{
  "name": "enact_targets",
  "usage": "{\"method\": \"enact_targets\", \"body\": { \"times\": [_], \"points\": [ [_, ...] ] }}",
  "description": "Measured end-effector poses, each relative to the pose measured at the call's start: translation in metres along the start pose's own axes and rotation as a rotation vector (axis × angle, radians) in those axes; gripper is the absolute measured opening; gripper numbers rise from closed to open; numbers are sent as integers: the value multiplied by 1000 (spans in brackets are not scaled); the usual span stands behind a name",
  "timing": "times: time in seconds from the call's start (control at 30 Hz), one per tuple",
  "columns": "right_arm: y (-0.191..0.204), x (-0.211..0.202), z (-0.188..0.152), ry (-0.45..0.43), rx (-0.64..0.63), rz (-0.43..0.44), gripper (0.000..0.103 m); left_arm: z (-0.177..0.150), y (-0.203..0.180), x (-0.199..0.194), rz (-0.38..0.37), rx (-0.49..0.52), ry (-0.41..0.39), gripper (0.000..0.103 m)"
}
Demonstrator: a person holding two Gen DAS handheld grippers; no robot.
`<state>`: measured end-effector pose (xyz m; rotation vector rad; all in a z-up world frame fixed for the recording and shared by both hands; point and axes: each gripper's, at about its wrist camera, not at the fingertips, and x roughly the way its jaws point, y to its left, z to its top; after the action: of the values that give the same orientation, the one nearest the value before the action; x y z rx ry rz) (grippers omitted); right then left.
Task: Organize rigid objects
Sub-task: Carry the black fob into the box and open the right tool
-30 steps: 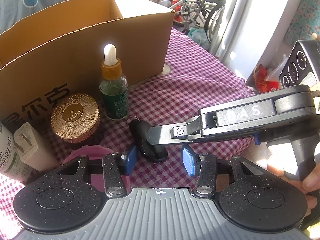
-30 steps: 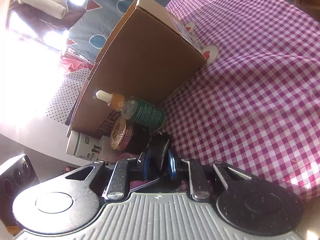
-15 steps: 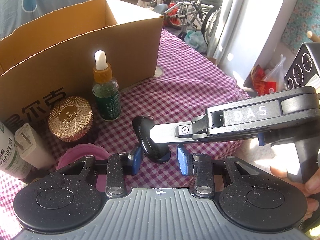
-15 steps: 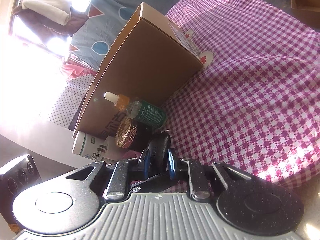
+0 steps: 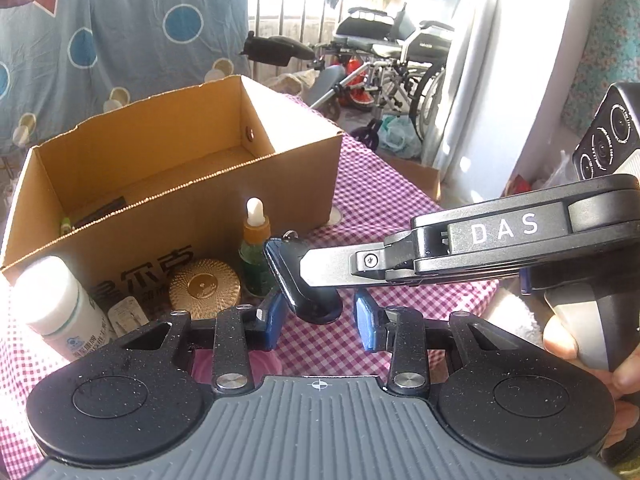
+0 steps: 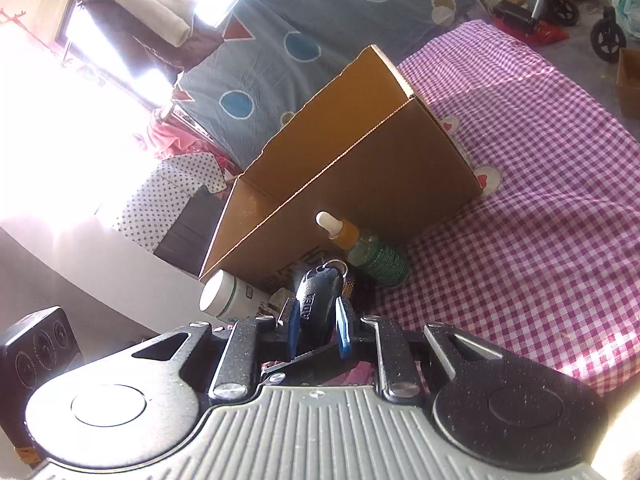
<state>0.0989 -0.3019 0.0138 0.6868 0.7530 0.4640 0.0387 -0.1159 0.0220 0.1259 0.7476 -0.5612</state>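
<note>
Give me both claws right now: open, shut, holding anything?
Left claw: empty; its pads stand apart and the black key fob sits beyond them.
Right claw: shut on the black key fob.

Box [image 5: 208, 184]: brown cardboard, black print. Cloth [image 5: 400, 216]: purple-and-white gingham. Dropper bottle [image 5: 256, 256]: green glass, amber collar, white bulb. Jar [image 5: 204, 288]: gold ribbed lid. Tub [image 5: 56, 312]: white, green trim. Fob [image 6: 316, 308]: black. Pads [image 6: 342, 328]: blue. Hanging sheet [image 5: 100, 40]: grey-blue, blue circles, red triangles.
</note>
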Motion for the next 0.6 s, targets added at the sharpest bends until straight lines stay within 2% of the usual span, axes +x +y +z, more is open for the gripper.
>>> {"method": "enact_targets", "body": {
  "times": [0.13, 0.27, 0.4, 0.5, 0.6],
  "points": [
    [41, 17, 28, -13, -89, 50, 21, 27, 26, -24, 54, -23, -62, 36],
    [76, 53, 60, 14, -164, 84, 21, 53, 59, -34, 111, -60, -77, 36],
    [91, 104, 84, 91, -173, 92, 21, 71, 98, -23, 153, -110, -34, 36],
    [89, 143, 95, 159, -147, 77, 20, 76, 128, 0, 160, -158, 23, 36],
    [82, 174, 98, 209, -126, 53, 20, 75, 144, 21, 185, -164, 74, 37]
  ]
}}
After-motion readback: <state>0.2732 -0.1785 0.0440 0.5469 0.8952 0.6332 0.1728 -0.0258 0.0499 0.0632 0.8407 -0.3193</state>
